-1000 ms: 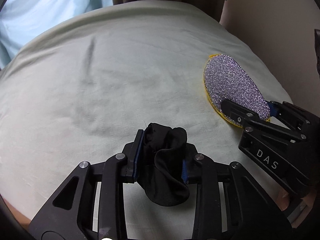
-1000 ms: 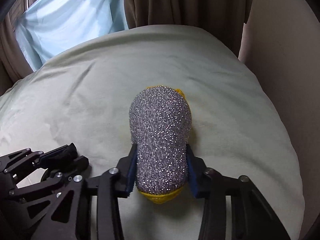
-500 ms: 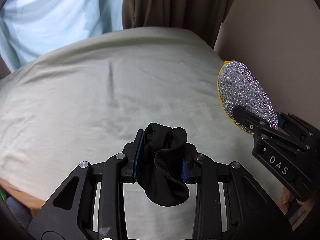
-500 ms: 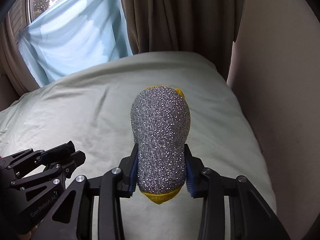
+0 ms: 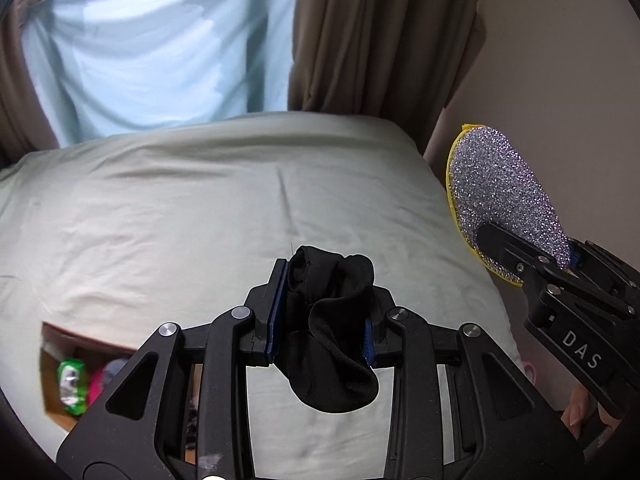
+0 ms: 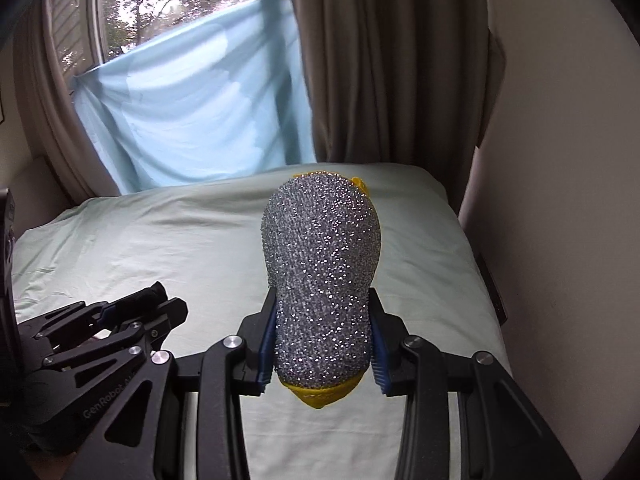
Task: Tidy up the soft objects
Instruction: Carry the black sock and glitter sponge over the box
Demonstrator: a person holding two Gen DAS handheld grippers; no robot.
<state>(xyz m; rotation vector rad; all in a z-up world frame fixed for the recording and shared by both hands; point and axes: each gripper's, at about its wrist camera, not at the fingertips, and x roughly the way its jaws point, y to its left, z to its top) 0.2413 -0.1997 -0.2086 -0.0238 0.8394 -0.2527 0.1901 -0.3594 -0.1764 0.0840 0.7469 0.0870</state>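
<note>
- Above the pale green bed (image 5: 168, 208), we hold both claws clear of the sheet.
- Our left claw (image 5: 322, 322) is clamped tight on a crumpled black sock (image 5: 328, 336), which hangs bunched between its blue pads.
- Our right claw (image 6: 322, 350) is closed on a silver scrubber sponge (image 6: 322, 280) with a yellow backing, its rounded end jutting forward.
- Beyond the bed we see a light blue cloth (image 6: 192, 120) and brown curtains (image 6: 384, 60).
- Off the bed's near left edge sits an open cardboard box (image 5: 68, 376).

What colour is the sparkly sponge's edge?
Yellow, on the sponge, clearest in the right wrist view.
</note>
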